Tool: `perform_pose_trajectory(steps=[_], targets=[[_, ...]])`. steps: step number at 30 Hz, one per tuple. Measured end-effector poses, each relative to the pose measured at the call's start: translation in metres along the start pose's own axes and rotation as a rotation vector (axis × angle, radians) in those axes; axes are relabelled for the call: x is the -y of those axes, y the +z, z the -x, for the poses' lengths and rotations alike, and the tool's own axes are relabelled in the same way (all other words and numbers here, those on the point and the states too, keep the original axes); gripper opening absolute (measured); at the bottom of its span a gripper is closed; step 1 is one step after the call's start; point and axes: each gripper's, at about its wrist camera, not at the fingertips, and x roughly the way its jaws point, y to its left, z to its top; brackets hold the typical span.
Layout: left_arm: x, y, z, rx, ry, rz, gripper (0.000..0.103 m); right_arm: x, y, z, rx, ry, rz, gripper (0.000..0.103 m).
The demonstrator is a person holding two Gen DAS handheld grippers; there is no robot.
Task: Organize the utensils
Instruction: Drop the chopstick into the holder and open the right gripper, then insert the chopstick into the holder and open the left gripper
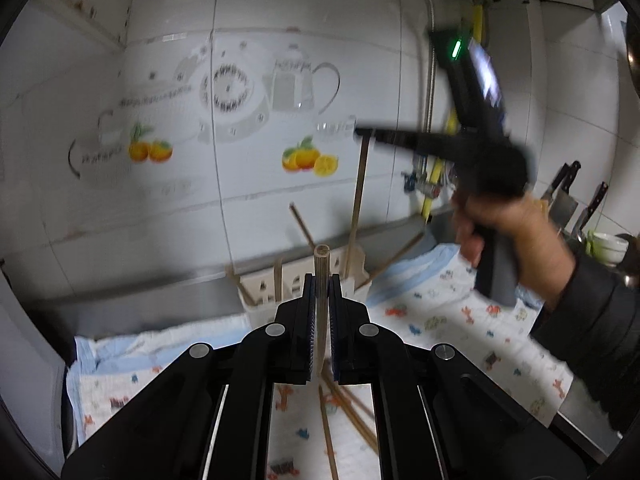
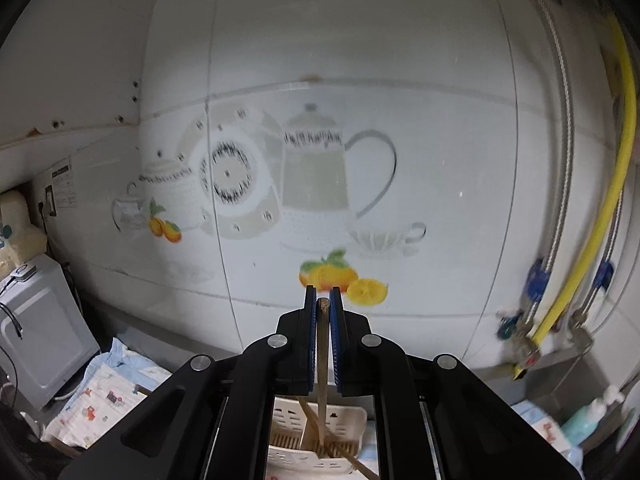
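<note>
My left gripper is shut on a wooden chopstick that stands upright between its pads, above the patterned cloth. Several loose chopsticks lie on the cloth below it. A cream slotted utensil holder stands behind, with several chopsticks in it. My right gripper shows in the left wrist view, held high over the holder, shut on a chopstick that hangs down toward the holder. In the right wrist view the right gripper pinches that chopstick, whose lower end reaches into the holder.
A tiled wall with teapot and orange pictures is close behind the holder. Knives and a bowl stand at the far right. A yellow hose and metal pipes run down the right. A grey appliance stands at left.
</note>
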Motion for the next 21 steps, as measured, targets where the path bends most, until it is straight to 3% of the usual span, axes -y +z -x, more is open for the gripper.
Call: perform_pose_trajectory(steps=[8, 16, 21], targets=[[0.003, 0.044, -0.001, 0.096, 0.018, -0.011, 0.005, 0.001, -0.023, -0.02, -0.06, 0.003, 0.022, 0.006], [-0.004, 0.072, -0.019, 0.124, 0.061, 0.0, 0.005, 0.0, -0.023, -0.017, -0.052, 0.006, 0.05, 0.008], [-0.009, 0.08, -0.03, 0.145, 0.093, 0.01, 0.005, -0.002, -0.024, -0.01, -0.04, 0.001, 0.078, 0.017]])
